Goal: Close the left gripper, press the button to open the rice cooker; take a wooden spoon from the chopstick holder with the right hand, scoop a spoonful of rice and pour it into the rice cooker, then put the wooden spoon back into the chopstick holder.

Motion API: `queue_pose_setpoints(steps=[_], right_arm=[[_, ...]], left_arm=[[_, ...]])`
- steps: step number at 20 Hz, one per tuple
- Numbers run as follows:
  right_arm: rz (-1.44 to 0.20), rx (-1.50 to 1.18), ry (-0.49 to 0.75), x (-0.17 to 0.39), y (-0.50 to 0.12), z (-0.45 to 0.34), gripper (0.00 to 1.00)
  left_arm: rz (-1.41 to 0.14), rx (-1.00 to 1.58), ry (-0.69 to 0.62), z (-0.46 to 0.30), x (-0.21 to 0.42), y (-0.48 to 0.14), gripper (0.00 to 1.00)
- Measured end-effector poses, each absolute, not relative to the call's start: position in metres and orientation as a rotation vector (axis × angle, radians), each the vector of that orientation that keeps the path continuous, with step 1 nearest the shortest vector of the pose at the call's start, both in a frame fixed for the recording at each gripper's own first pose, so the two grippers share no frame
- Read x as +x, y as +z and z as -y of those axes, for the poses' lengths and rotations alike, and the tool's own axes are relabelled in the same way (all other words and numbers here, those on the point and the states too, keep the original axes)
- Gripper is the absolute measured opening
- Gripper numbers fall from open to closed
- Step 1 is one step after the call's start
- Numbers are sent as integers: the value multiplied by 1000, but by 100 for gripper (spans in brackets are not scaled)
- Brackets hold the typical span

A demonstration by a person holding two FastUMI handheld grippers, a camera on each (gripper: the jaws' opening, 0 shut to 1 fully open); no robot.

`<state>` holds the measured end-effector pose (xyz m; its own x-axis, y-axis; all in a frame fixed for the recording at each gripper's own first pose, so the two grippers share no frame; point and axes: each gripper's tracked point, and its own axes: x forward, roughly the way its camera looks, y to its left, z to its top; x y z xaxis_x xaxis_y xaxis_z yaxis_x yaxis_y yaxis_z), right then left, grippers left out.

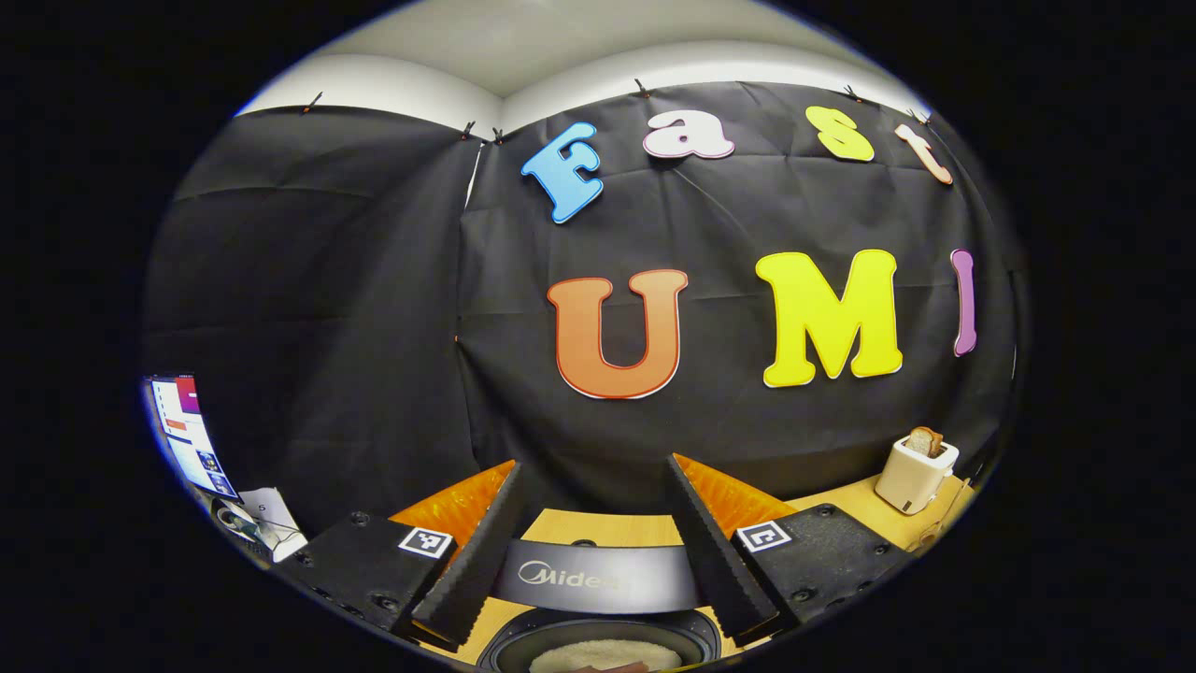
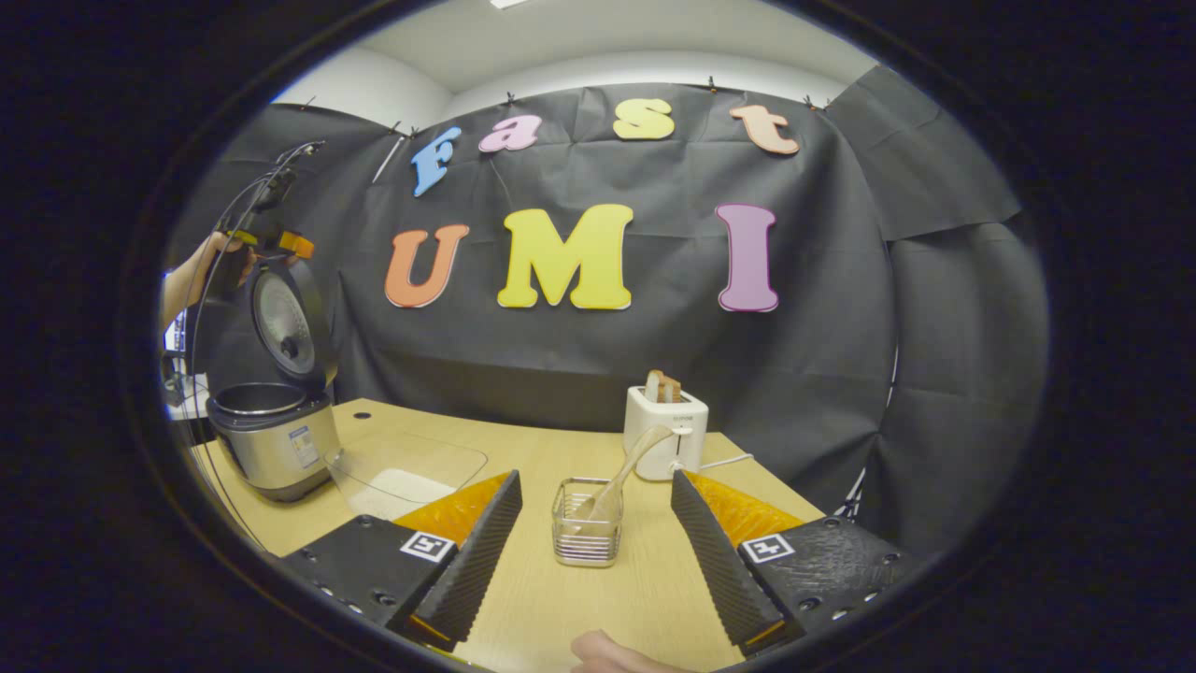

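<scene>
Left gripper: seen in the left gripper view with jaws spread wide apart, nothing held between the fingers.
Left gripper, far off: seen in the right gripper view, raised high and gripped from behind by a hand; finger state cannot be told there.
Right gripper: jaws spread wide, fingers level and pointed forward, nothing clamped.
Right hand: a small part is glimpsed just behind the right gripper.

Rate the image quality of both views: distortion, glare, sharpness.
Left gripper view: strong fisheye bend at the edges, rice cooker cut off low, sharp centre. Right gripper view: same bend, soft sheen on the table, toaster and spoon crisp.
</scene>
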<state>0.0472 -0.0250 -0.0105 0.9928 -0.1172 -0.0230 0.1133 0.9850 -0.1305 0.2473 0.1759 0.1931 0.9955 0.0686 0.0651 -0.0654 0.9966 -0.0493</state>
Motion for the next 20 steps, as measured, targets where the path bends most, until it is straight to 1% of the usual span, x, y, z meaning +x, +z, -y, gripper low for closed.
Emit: queue_pose_setpoints(steps=[2, 3, 4, 5, 9, 10, 11, 20], right_arm=[[-16, -123, -97, 40, -5, 19, 95], [-10, -124, -96, 36, -1, 18, 96], [-4, -126, -98, 32, 1, 18, 96], [5, -128, -99, 28, 5, 18, 96], [30, -127, -88, 18, 14, 12, 96], [34, -128, -84, 15, 14, 10, 96], [36, -131, -82, 14, 15, 8, 96], [14, -129, -59, 15, 8, 1, 95]], left_arm=[[68, -44, 68, -175, 231, 184, 94], [65, -45, 67, -174, 221, 178, 95], [58, -45, 67, -173, 213, 172, 98], [55, -43, 63, -173, 205, 165, 94], [9, -41, 45, -170, 175, 133, 94], [-3, -40, 42, -169, 171, 127, 92], [-14, -41, 39, -168, 166, 120, 94], [-111, -46, 13, -161, 132, 49, 94]])
